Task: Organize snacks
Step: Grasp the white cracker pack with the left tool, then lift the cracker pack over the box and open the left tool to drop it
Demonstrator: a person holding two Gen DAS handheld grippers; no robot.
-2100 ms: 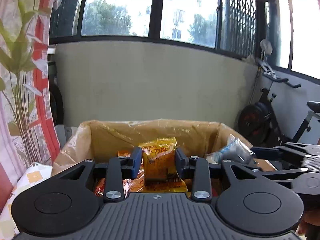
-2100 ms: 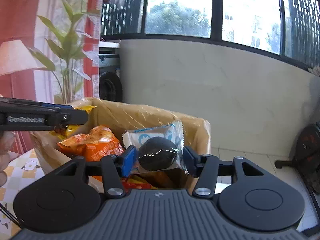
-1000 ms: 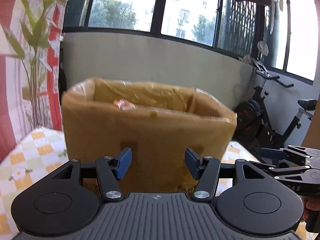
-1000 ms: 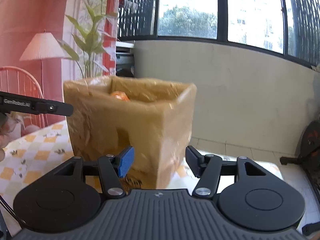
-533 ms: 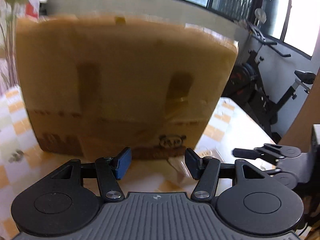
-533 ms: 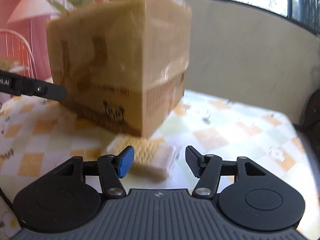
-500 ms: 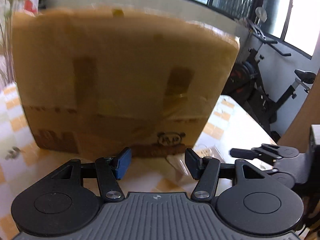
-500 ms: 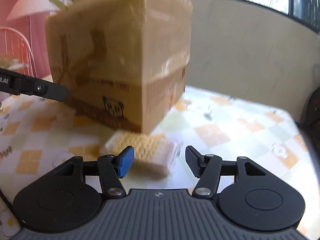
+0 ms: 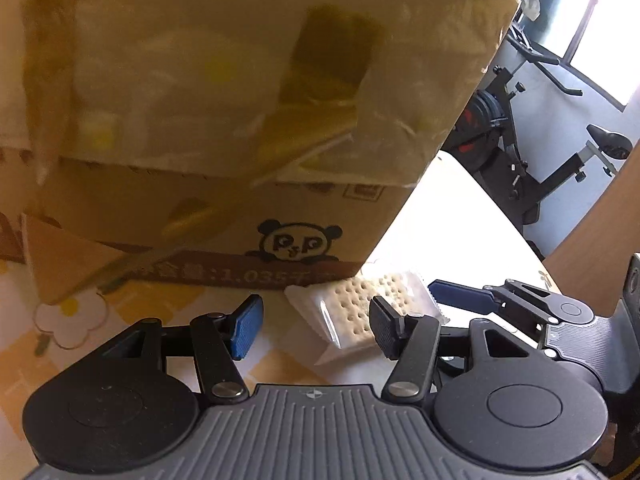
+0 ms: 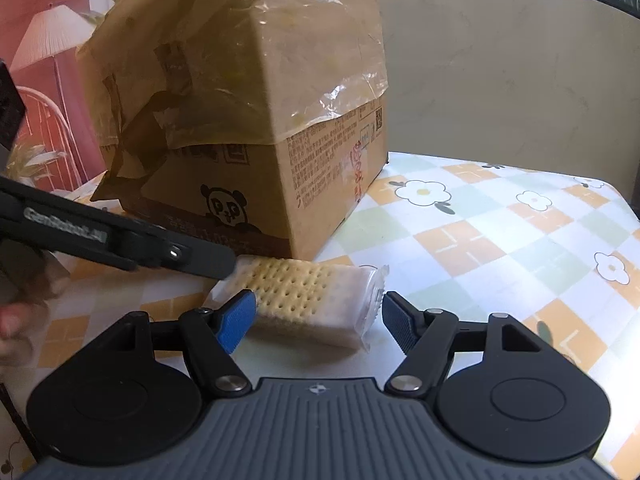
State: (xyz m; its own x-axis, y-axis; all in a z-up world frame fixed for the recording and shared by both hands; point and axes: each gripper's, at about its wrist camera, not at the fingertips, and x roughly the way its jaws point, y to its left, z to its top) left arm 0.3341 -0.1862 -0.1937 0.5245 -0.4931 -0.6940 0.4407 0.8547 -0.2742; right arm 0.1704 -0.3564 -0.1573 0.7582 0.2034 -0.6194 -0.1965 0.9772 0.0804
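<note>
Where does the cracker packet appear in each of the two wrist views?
Left wrist: cracker packet lies right of centre, below the cardboard box.
Right wrist: cracker packet lies at centre, between the open claw pads.
Shared landmark: panda logo on the box.

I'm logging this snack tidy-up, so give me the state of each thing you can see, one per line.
cardboard box: upright on the table, plastic liner folded over its rim.
cracker pack: sealed, lying flat beside the box.
left gripper: open, empty.
right gripper: open, jaws just widened, straddling the cracker pack, not pressing.
</note>
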